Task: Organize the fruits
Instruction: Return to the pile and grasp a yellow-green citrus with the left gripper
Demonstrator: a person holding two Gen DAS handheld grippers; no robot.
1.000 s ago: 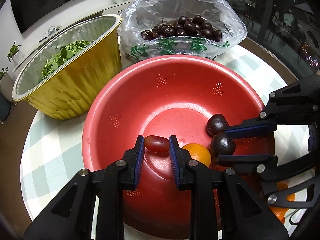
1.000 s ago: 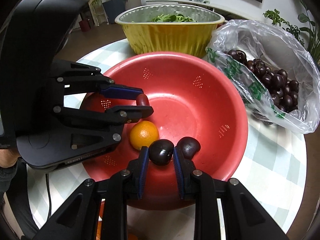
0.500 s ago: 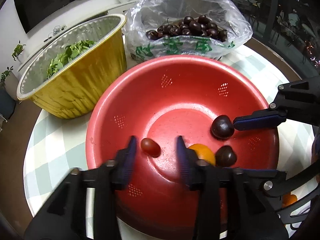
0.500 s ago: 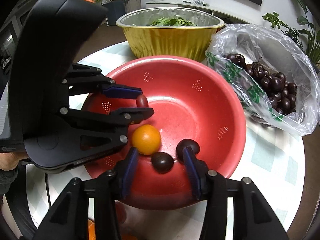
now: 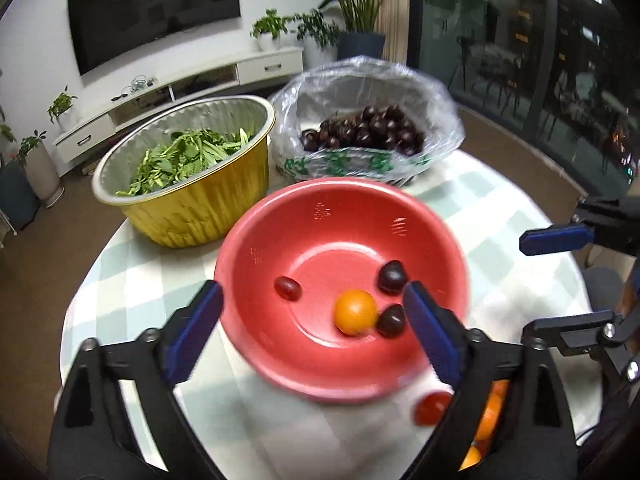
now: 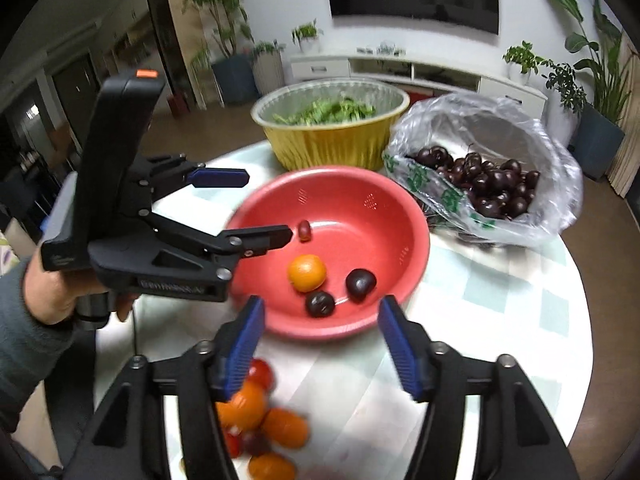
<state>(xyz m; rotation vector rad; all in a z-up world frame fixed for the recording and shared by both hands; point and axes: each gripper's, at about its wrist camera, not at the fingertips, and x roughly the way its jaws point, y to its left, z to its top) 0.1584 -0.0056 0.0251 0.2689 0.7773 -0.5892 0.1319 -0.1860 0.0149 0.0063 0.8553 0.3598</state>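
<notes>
A red bowl (image 5: 276, 344) (image 6: 348, 322) holds a small red tomato (image 5: 287, 288) (image 6: 304, 230), an orange (image 5: 355, 312) (image 6: 307, 272) and two dark cherries (image 5: 392, 277) (image 6: 361, 283). My left gripper (image 5: 314, 328) (image 6: 256, 206) hangs above the bowl's near side, its jaws opening wide with nothing between them. My right gripper (image 6: 320, 346) (image 5: 560, 280) is also lifted, jaws opening and empty. A pile of oranges and tomatoes (image 6: 260, 420) lies on the cloth in front of the bowl.
A gold foil tub of green leaves (image 5: 188, 184) (image 6: 332, 128) and a clear bag of dark cherries (image 5: 368, 132) (image 6: 484, 184) stand behind the bowl on the round checked table (image 5: 132, 280). A person's hand (image 6: 60, 292) holds the left gripper.
Both grippers let go of their fruit, the tomato and a cherry, which now lie in the bowl. Both have opened wide and pulled up and back from the bowl.
</notes>
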